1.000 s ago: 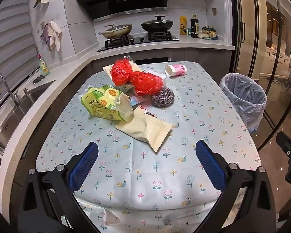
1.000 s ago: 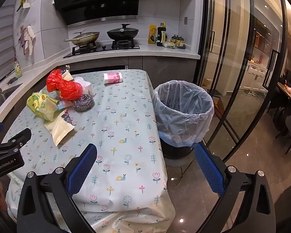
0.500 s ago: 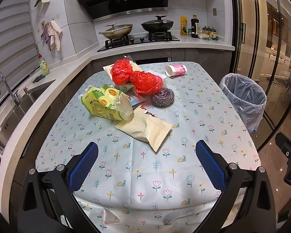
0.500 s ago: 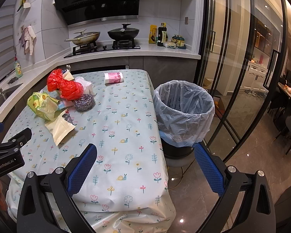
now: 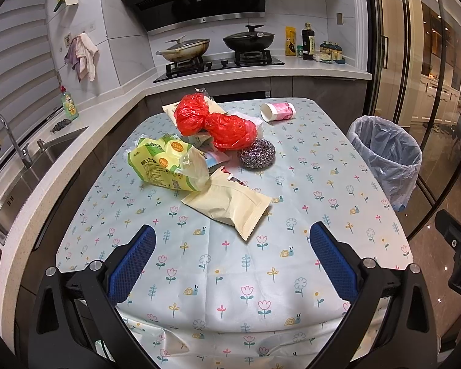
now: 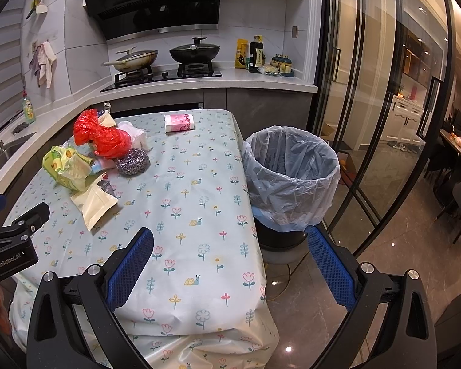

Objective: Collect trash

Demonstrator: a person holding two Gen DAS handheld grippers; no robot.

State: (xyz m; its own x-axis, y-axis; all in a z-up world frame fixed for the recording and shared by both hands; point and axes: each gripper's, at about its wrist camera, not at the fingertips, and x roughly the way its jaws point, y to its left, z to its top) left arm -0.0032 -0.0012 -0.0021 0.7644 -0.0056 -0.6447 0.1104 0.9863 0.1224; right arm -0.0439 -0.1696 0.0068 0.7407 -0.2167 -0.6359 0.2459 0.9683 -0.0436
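- The left gripper point(image 5: 232, 256), with blue ribbed pads on black arms, hangs over the near edge of the table, its fingers spread wide and empty. It faces the litter head-on, so it looks placed for a first reach.
- The right gripper point(image 6: 230, 261) is likewise splayed with nothing between its pads. It sits at the table's near right corner, probably because the bin is on that side.
- The flower-and-snail patterned tablecloth point(image 5: 230, 276) is bare between the grippers and the rubbish.
- Nearest of the trash is a flat cream foil wrapper point(image 5: 230, 204), lying alone enough to be an easy first pick, I judge.
- Just behind it lies a crumpled yellow-green plastic food bag point(image 5: 166, 161), overlapping the wrapper's far end.
- A round silvery steel-wool scourer point(image 5: 256, 153) sits beside a knotted red plastic bag point(image 5: 221, 123), which lies on top of other wrappers.
- Farther back, apart from the heap, a pink paper cup point(image 5: 278, 111) lies on its side.
- The bin lined with a pale blue plastic bag point(image 6: 292, 175) stands on the floor against the table's right edge, open-mouthed and seemingly empty.
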